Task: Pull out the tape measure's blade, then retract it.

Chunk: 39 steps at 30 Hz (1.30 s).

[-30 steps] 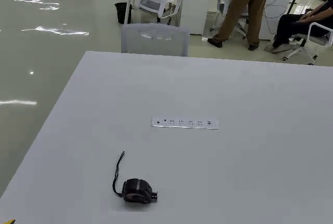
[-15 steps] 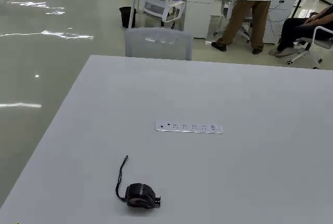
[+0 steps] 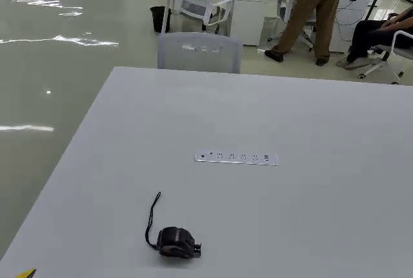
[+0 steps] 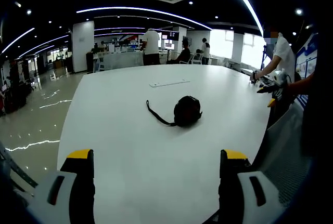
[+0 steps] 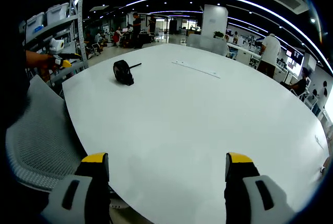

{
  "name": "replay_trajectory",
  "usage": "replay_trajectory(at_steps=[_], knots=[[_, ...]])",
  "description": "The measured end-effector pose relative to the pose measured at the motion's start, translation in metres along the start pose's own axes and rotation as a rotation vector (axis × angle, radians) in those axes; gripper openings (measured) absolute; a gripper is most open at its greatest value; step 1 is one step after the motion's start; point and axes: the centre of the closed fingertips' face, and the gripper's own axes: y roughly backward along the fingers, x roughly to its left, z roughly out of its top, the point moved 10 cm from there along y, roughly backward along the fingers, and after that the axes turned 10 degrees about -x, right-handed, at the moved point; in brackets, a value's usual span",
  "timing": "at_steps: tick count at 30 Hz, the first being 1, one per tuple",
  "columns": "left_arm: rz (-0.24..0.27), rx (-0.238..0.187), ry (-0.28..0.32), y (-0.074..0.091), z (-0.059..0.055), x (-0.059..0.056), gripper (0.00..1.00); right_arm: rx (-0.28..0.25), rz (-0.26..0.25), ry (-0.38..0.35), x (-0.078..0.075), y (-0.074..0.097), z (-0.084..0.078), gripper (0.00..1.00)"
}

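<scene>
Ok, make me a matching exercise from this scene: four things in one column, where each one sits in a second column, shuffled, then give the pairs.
Things
1. tape measure
2. power strip
3. grey chair
4. black bin

Places
A. on the shiny floor
B. flat in the middle of the table
C. pushed against the table's far edge
D. near the table's close edge, cord trailing away

Pairs: 1-D, 2-B, 3-C, 4-A.
</scene>
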Motion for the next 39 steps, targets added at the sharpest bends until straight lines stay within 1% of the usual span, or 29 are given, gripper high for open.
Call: replay_trajectory(at_steps=[2, 3, 4, 5, 6, 7, 8, 10, 11, 12, 13, 14, 15, 16, 18, 20, 21, 22, 23, 24, 25, 27, 28, 30, 33, 35, 37, 38, 39], knots=[[-0.034, 0.012, -0.019, -0.008, 0.003, -0.002, 0.99, 0.009, 0.055, 0.019, 0.004, -0.004, 0.006, 0.90], [-0.062, 0.035, -0.053, -0.013, 0.004, -0.003, 0.99, 0.022, 0.095, 0.050, 0.004, -0.010, 0.005, 0.87], [-0.077, 0.052, -0.084, -0.016, 0.005, -0.004, 0.99, 0.019, 0.091, 0.070, 0.004, -0.012, 0.007, 0.88], [-0.101, 0.069, -0.116, -0.020, 0.008, -0.006, 0.99, 0.036, 0.113, 0.090, 0.007, -0.015, 0.011, 0.88], [-0.115, 0.073, -0.132, -0.023, 0.011, -0.006, 0.99, 0.040, 0.131, 0.093, 0.007, -0.017, 0.013, 0.86], [-0.124, 0.068, -0.136, -0.027, 0.014, -0.006, 0.99, 0.039, 0.138, 0.096, 0.007, -0.019, 0.014, 0.85], [-0.130, 0.062, -0.138, -0.031, 0.020, -0.007, 0.99, 0.031, 0.135, 0.104, 0.006, -0.023, 0.018, 0.85], [-0.144, 0.055, -0.154, -0.038, 0.027, -0.005, 0.99, 0.022, 0.143, 0.107, 0.006, -0.028, 0.026, 0.84], [-0.161, 0.055, -0.166, -0.044, 0.032, -0.004, 0.99, 0.017, 0.147, 0.115, 0.001, -0.037, 0.022, 0.83], [-0.182, 0.056, -0.171, -0.049, 0.037, -0.006, 0.99, 0.013, 0.153, 0.122, 0.001, -0.041, 0.024, 0.81], [-0.214, 0.054, -0.189, -0.056, 0.041, -0.006, 0.99, 0.003, 0.168, 0.131, 0.006, -0.044, 0.036, 0.79], [-0.232, 0.055, -0.213, -0.061, 0.044, -0.005, 0.99, -0.002, 0.176, 0.136, 0.007, -0.048, 0.041, 0.78], [-0.262, 0.058, -0.230, -0.068, 0.050, -0.007, 0.99, -0.001, 0.193, 0.139, 0.006, -0.057, 0.040, 0.76], [-0.283, 0.056, -0.236, -0.073, 0.054, -0.009, 0.99, -0.003, 0.206, 0.150, 0.008, -0.062, 0.045, 0.75], [-0.306, 0.064, -0.267, -0.085, 0.061, -0.009, 0.99, -0.007, 0.228, 0.163, 0.013, -0.072, 0.058, 0.74], [-0.331, 0.061, -0.287, -0.095, 0.067, -0.011, 0.99, -0.008, 0.247, 0.169, 0.017, -0.080, 0.065, 0.74], [-0.352, 0.067, -0.295, -0.101, 0.070, -0.012, 0.99, -0.004, 0.263, 0.187, 0.022, -0.084, 0.075, 0.74], [-0.364, 0.070, -0.306, -0.106, 0.071, -0.013, 0.99, -0.008, 0.272, 0.197, 0.024, -0.088, 0.079, 0.73], [-0.387, 0.071, -0.320, -0.111, 0.074, -0.015, 0.99, -0.013, 0.281, 0.201, 0.023, -0.096, 0.079, 0.73], [-0.401, 0.070, -0.327, -0.115, 0.075, -0.016, 0.99, -0.015, 0.288, 0.205, 0.025, -0.098, 0.085, 0.73], [-0.415, 0.077, -0.330, -0.121, 0.076, -0.017, 0.99, -0.022, 0.295, 0.213, 0.027, -0.100, 0.092, 0.73], [-0.430, 0.088, -0.333, -0.128, 0.078, -0.018, 0.99, -0.030, 0.305, 0.218, 0.027, -0.107, 0.095, 0.73], [-0.448, 0.090, -0.340, -0.133, 0.080, -0.020, 0.98, -0.040, 0.320, 0.228, 0.028, -0.112, 0.097, 0.73], [-0.468, 0.094, -0.360, -0.141, 0.082, -0.023, 0.97, -0.049, 0.340, 0.252, 0.030, -0.120, 0.100, 0.73], [-0.504, 0.108, -0.396, -0.157, 0.089, -0.029, 0.96, -0.043, 0.369, 0.270, 0.034, -0.135, 0.108, 0.72], [-0.517, 0.103, -0.437, -0.166, 0.093, -0.033, 0.93, -0.048, 0.387, 0.274, 0.038, -0.144, 0.114, 0.71], [-0.528, 0.101, -0.435, -0.172, 0.095, -0.035, 0.92, -0.052, 0.400, 0.273, 0.043, -0.151, 0.123, 0.71], [-0.537, 0.105, -0.426, -0.176, 0.094, -0.036, 0.93, -0.050, 0.412, 0.290, 0.047, -0.157, 0.127, 0.72], [-0.542, 0.103, -0.437, -0.180, 0.094, -0.036, 0.94, -0.053, 0.420, 0.297, 0.049, -0.161, 0.129, 0.73]])
